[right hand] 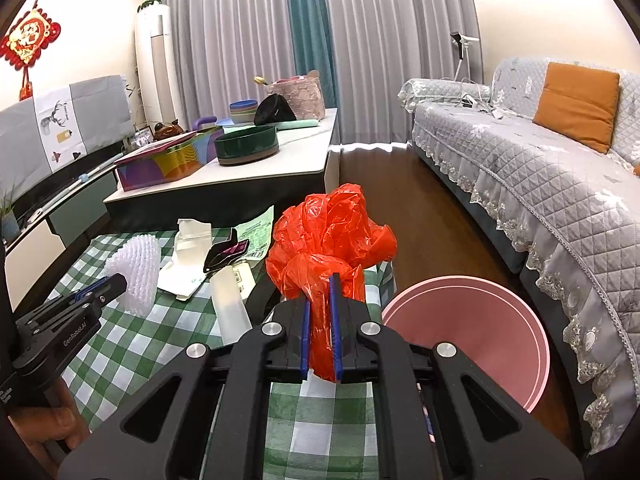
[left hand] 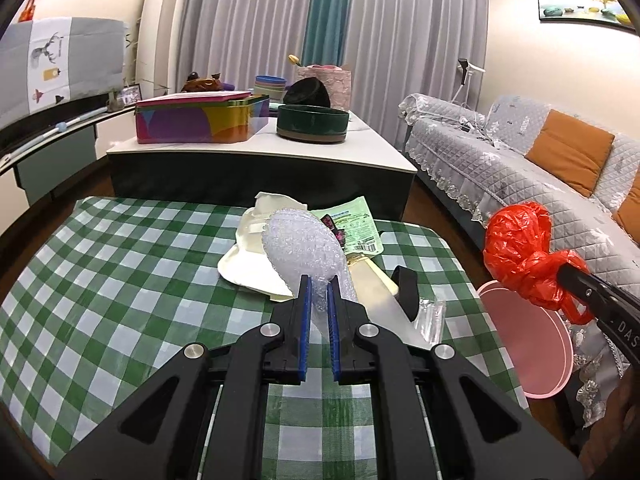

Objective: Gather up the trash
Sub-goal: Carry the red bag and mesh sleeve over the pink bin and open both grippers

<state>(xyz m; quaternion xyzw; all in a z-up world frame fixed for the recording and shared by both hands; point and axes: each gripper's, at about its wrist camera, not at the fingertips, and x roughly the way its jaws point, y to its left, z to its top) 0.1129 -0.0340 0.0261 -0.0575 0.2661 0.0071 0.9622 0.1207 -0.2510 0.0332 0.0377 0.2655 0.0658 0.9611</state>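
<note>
Blue-padded, the left claw [left hand: 319, 280] pinches a white foam net sleeve [left hand: 304, 244] between its narrow jaws and holds it above the green-checked bench [left hand: 120, 280]. Beyond it on the cloth lies a loose heap of trash: a crumpled white paper bag [left hand: 248, 256], a green printed wrapper [left hand: 352, 224], a frosted plastic tube [left hand: 384, 300] with a black strap [left hand: 408, 292] beside it, and a clear crinkled wrapper [left hand: 430, 316] at the right. The right claw [right hand: 322, 280] is closed on a knotted red plastic bag [right hand: 328, 236], raised near the bench's right edge. Just past that edge, lower down, stands a pink bin [right hand: 472, 332], its round mouth open, between the bench and the grey quilted sofa [right hand: 540, 184].
</note>
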